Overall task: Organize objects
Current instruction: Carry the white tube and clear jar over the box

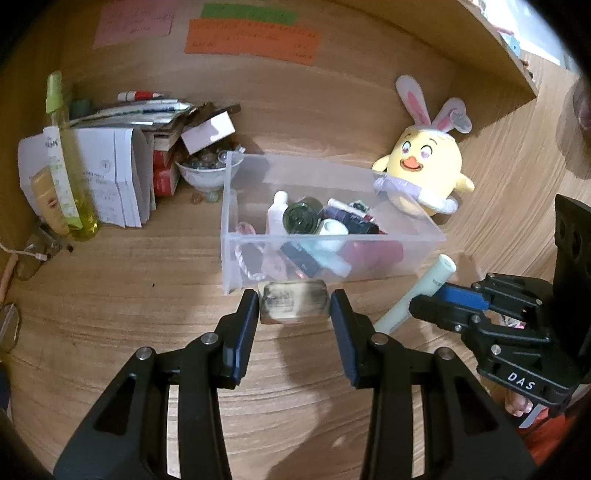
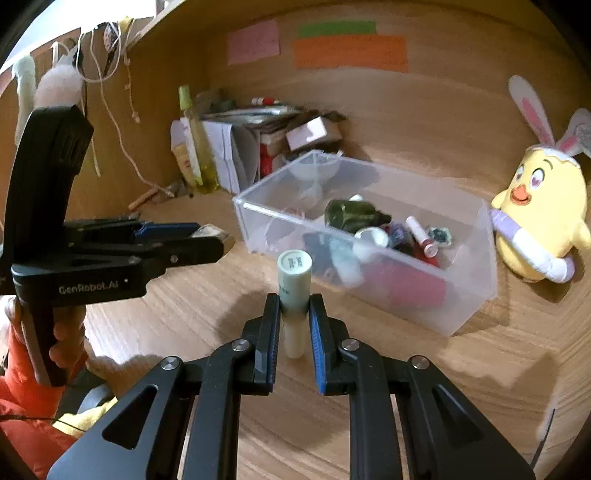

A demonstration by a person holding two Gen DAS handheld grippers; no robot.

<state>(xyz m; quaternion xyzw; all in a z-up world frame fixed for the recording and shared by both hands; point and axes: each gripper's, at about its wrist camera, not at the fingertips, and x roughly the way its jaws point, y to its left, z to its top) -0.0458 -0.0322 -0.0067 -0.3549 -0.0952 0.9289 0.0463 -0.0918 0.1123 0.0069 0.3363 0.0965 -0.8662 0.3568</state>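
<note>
Holding two things at once, a person is working with two hand-held grippers, one in each hand. The left hand-held gripper (image 1: 293, 306) is pinching one small block-shaped jar (image 1: 293, 303) between its two blue pads. The jar looks shiny and blurry, so its label cannot be read. The right hand-held gripper (image 2: 294, 314) is pinching one pale green tube (image 2: 293, 291), with the tube's round cap pointing away from the camera. Both things are being held up over the wooden surface (image 1: 110, 295), just in front of one clear plastic box (image 1: 332, 236).

The box is sitting on the surface and already has a pile of little bottles and tubes in it. One dark green bottle (image 2: 351, 216) is lying on top of the pile. One white bottle (image 1: 279, 216) is standing near the left wall in the left wrist view. The rest are too jumbled to count.

One yellow chick toy (image 1: 424, 166) with two bunny ears is sitting just beside the box. One tall yellow-green bottle (image 1: 70, 162) and one stack of papers (image 1: 118, 173) are standing well apart from it. Three colored notes, one pink (image 2: 254, 42), one green (image 2: 337, 28) and one orange (image 2: 351, 52), are sticking to the back wall.
</note>
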